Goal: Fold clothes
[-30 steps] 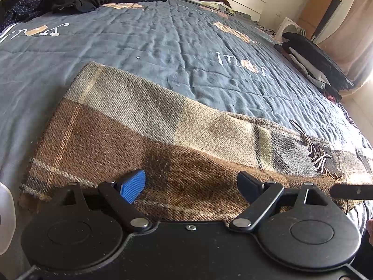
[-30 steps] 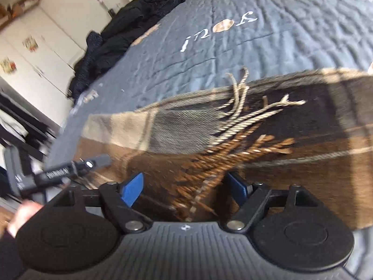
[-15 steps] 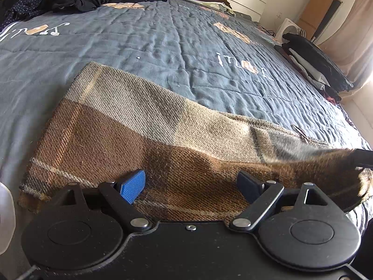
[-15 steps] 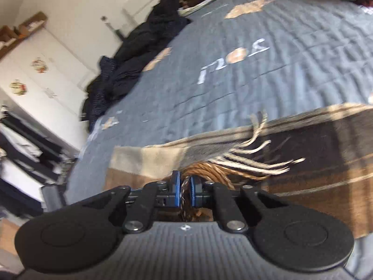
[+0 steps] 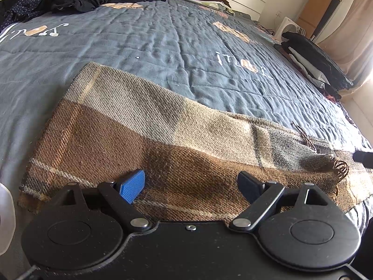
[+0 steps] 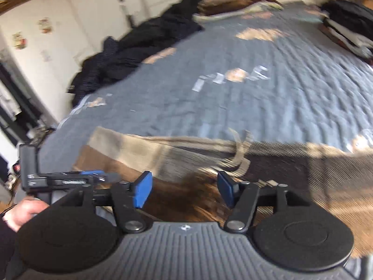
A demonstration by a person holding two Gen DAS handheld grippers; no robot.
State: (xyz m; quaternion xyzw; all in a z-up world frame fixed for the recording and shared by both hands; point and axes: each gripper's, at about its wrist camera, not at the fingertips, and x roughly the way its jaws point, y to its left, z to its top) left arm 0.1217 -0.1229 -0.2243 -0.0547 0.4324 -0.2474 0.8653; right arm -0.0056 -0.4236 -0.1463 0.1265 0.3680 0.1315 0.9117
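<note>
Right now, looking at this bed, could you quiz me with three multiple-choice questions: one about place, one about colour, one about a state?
1. Where does the plaid scarf lie?
A on the grey bedspread
B on the floor
C on a chair

2. What colour are the left claw pads?
A red
B blue
C green

3. How is the left claw?
A clamped on the scarf
B open above the scarf
C out of sight

Answers: 1 A, bedspread shows all round it; 2 B, a blue pad faces the camera; 3 B, its fingers stand wide apart.
</note>
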